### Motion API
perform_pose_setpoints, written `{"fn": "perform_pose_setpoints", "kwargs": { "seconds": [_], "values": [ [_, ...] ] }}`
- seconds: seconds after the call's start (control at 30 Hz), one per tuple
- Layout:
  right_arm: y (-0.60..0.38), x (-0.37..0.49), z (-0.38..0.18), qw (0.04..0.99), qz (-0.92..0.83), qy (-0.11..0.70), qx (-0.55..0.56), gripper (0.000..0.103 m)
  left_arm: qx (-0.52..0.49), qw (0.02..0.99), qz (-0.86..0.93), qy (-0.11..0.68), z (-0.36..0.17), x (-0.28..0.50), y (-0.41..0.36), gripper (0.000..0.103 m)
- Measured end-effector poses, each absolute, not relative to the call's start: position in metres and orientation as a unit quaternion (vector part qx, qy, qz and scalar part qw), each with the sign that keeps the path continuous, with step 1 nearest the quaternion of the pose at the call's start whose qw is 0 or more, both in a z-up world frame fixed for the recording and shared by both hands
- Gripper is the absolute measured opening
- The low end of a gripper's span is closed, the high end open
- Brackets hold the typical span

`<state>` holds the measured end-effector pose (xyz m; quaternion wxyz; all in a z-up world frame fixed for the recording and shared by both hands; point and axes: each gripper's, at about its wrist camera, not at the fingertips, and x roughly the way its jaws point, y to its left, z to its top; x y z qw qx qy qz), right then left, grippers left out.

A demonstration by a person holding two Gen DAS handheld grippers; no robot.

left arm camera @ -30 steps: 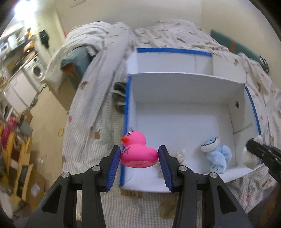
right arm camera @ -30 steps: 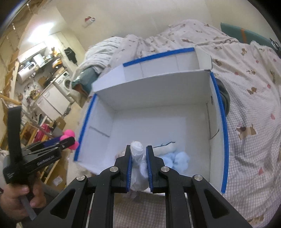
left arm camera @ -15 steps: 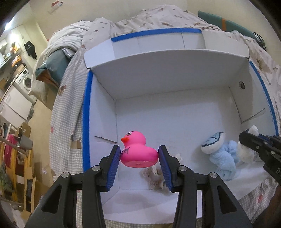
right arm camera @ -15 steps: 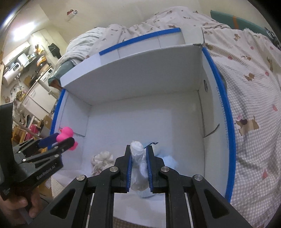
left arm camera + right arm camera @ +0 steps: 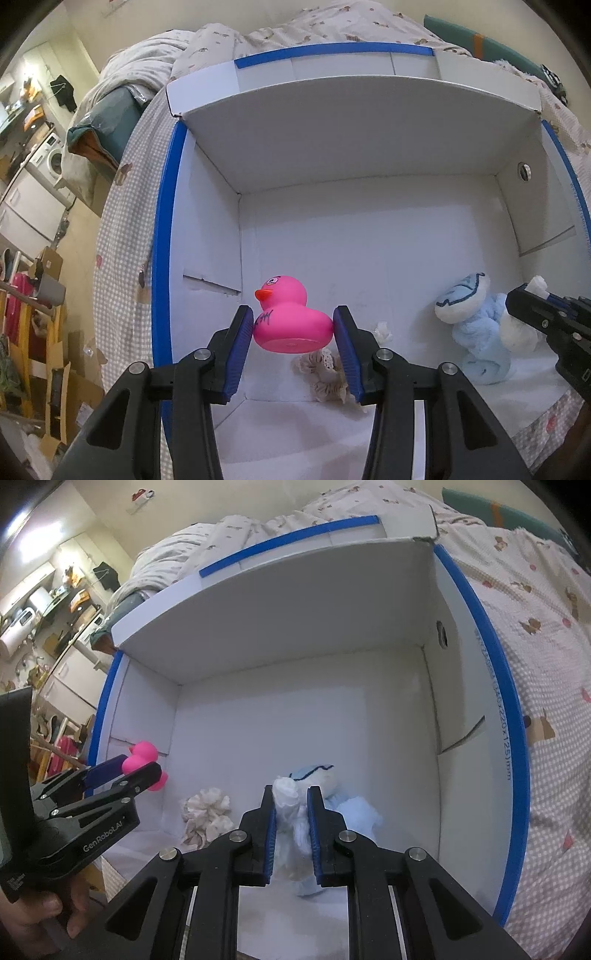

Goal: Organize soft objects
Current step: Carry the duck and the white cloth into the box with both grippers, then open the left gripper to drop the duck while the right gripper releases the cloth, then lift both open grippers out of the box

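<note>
Apparently level, left gripper [image 5: 293,328] clasps duck [image 5: 290,317].

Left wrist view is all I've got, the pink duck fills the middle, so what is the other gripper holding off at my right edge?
Observer: The right gripper is shut on a white soft toy, squeezed between its blue pads.
Operator: Where is it relative to the box?
Observer: Over the near right part of the white box, just in front of the light blue plush lying inside.
Operator: Does my duck look secure from there?
Observer: From the side, the left gripper has the pink duck at its fingertips, held above the box floor near the left wall, with the cream scrunchie lying below it.
</note>
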<state>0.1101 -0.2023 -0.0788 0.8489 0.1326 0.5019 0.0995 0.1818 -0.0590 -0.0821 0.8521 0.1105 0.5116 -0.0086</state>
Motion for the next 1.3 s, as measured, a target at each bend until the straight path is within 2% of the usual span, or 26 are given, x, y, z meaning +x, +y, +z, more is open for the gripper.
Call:
{"fn": "perform_pose_setpoints", "kwargs": {
  "seconds": [0.43,0.5,0.57,0.67,0.73,0.77,0.8,0.87,1.3],
  "values": [
    [-0.207,0.111,-0.082,0.845,0.097,0.502,0.153,0.017,0.111,0.846,-0.004,0.521,-0.088,0.181,-0.055,0.042],
    [-0.207,0.111,-0.082,0.845,0.098,0.502,0.155,0.021,0.106,0.846,-0.004,0.523,-0.087,0.181,-0.055,0.046],
    [-0.208,0.111,-0.082,0.844,0.100,0.502,0.160,0.022,0.098,0.847,-0.003,0.522,-0.085,0.181,-0.053,0.056],
    [-0.209,0.111,-0.082,0.844,0.100,0.500,0.168,0.023,0.094,0.849,-0.002,0.519,-0.083,0.181,-0.053,0.059],
    [-0.209,0.111,-0.082,0.844,0.099,0.500,0.168,0.029,0.094,0.849,0.000,0.520,-0.082,0.182,-0.052,0.060],
    [-0.209,0.111,-0.081,0.844,0.099,0.499,0.169,0.037,0.092,0.849,-0.001,0.520,-0.082,0.181,-0.051,0.060],
    [-0.209,0.111,-0.081,0.844,0.099,0.499,0.169,0.055,0.089,0.849,-0.001,0.521,-0.081,0.181,-0.051,0.060],
    [-0.210,0.111,-0.081,0.845,0.100,0.497,0.172,0.078,0.085,0.849,-0.001,0.521,-0.080,0.180,-0.050,0.060],
    [-0.218,0.109,-0.079,0.844,0.100,0.485,0.205,0.080,0.086,0.852,0.003,0.516,-0.072,0.176,-0.053,0.062]
  ]
}}
